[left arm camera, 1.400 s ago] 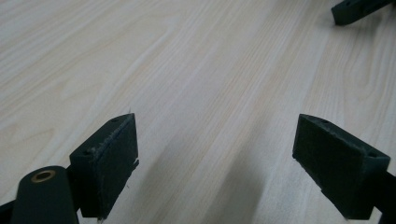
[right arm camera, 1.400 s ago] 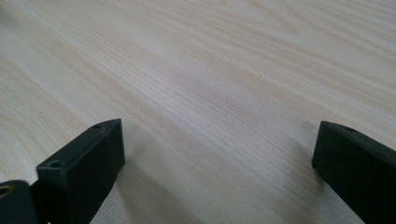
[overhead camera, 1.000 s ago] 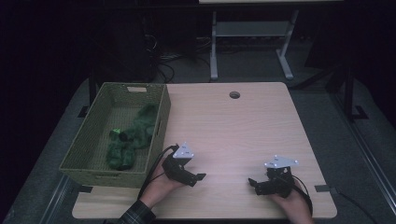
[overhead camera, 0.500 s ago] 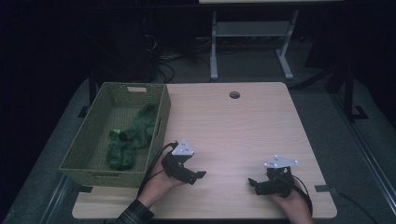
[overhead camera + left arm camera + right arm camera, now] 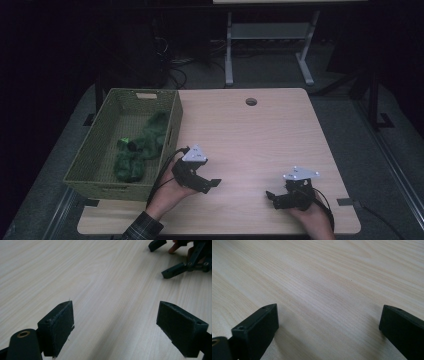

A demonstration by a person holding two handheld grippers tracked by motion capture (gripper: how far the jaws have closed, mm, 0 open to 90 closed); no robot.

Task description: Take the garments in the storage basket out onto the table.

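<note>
Two grippers rest on pale wooden table (image 5: 250, 140), jaws spread, empty. Fuzzy green plush toy (image 5: 140, 147) in woven olive basket (image 5: 172, 125) lies ten o'clock from left gripper (image 5: 212, 184), long axis twelve-to-six; right gripper (image 5: 270, 196) farther.

Left gripper (image 5: 212, 184) held in left hand (image 5: 167, 192), forearm entering from bottom edge, jaws spread wide and empty, pointing toward right gripper (image 5: 271, 196). Right gripper in right hand (image 5: 311, 220), low near front edge of bench (image 5: 260, 135), jaws likewise wide apart, empty, pointing toward left gripper. Grippers well apart.
</note>
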